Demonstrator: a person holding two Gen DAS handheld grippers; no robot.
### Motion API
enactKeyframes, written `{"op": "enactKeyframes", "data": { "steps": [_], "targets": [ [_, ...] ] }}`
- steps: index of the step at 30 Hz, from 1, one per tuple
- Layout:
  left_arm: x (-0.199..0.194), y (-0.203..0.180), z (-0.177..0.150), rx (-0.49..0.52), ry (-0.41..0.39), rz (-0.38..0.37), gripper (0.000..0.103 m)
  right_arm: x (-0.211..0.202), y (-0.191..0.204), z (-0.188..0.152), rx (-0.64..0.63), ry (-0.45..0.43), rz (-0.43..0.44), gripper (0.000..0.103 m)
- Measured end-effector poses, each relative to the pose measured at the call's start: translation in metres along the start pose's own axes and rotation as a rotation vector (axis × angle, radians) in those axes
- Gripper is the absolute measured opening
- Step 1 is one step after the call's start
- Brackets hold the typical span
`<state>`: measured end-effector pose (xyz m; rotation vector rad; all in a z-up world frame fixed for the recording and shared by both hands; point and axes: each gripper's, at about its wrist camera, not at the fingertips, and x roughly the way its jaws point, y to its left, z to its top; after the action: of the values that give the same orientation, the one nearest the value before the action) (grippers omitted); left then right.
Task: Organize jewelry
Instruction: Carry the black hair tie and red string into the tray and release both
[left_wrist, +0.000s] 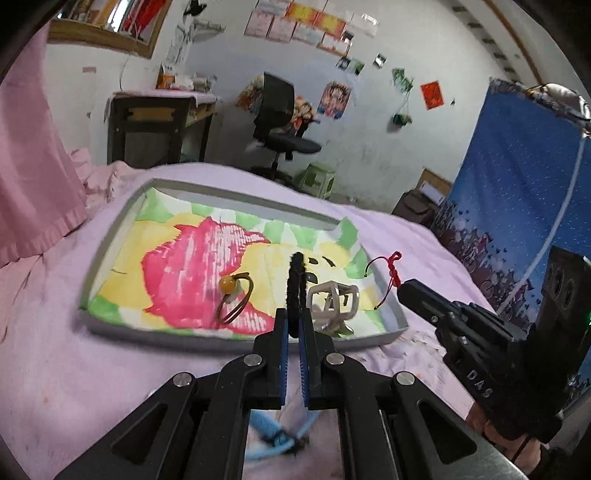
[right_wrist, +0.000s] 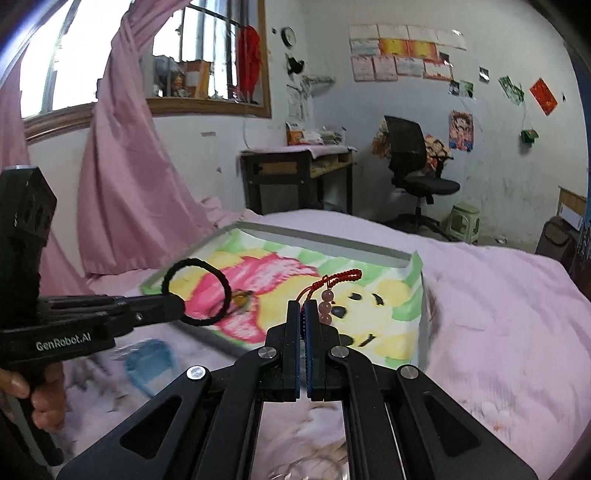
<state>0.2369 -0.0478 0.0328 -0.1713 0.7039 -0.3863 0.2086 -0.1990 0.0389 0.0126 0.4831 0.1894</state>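
Note:
A shallow grey tray (left_wrist: 110, 236) lined with a pink, yellow and green drawing lies on the bed. In it lie a brown hair tie with an amber bead (left_wrist: 228, 285) and a white cage-shaped hair clip (left_wrist: 332, 298). My left gripper (left_wrist: 294, 314) is shut on a black hair tie (left_wrist: 295, 280), held above the tray's near edge; it shows as a ring in the right wrist view (right_wrist: 197, 291). My right gripper (right_wrist: 303, 314) is shut on a red cord bracelet with pink beads (right_wrist: 327, 295), over the tray's near right part (right_wrist: 421, 295); its red cord shows in the left wrist view (left_wrist: 393, 269).
A light blue hair clip (right_wrist: 149, 363) lies on the pink bedsheet in front of the tray, also low in the left wrist view (left_wrist: 275, 437). Pink curtains (right_wrist: 122, 184) hang to the left. A desk (right_wrist: 295, 177), an office chair (right_wrist: 413, 173) and a green stool (right_wrist: 463, 221) stand beyond the bed.

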Motion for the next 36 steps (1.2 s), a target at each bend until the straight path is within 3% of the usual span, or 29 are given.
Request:
{"op": "enactKeyframes", "data": {
  "steps": [8, 16, 24, 27, 31, 36],
  "targets": [
    [0.048, -0.003, 0.007, 0.013, 0.132, 0.08, 0.006, 0.052, -0.031, -0.011, 0.08, 0.145, -0.013, 0.003],
    [0.072, -0.001, 0.004, -0.007, 0.222, 0.095, 0.006, 0.079, -0.039, -0.029, 0.129, 0.247, 0.009, 0.003],
    [0.07, -0.002, 0.003, -0.003, 0.219, 0.106, 0.007, 0.082, -0.038, -0.032, 0.13, 0.279, 0.013, 0.003],
    [0.066, -0.002, 0.003, -0.002, 0.205, 0.097, 0.014, 0.078, -0.038, -0.032, 0.119, 0.277, 0.003, 0.004],
    [0.053, -0.003, 0.001, -0.004, 0.168, 0.081, 0.039, 0.068, -0.037, -0.029, 0.108, 0.253, -0.012, 0.004],
    [0.031, -0.004, -0.003, -0.002, 0.09, 0.088, 0.047, 0.047, -0.038, -0.025, 0.112, 0.195, -0.03, 0.004]
  ]
}}
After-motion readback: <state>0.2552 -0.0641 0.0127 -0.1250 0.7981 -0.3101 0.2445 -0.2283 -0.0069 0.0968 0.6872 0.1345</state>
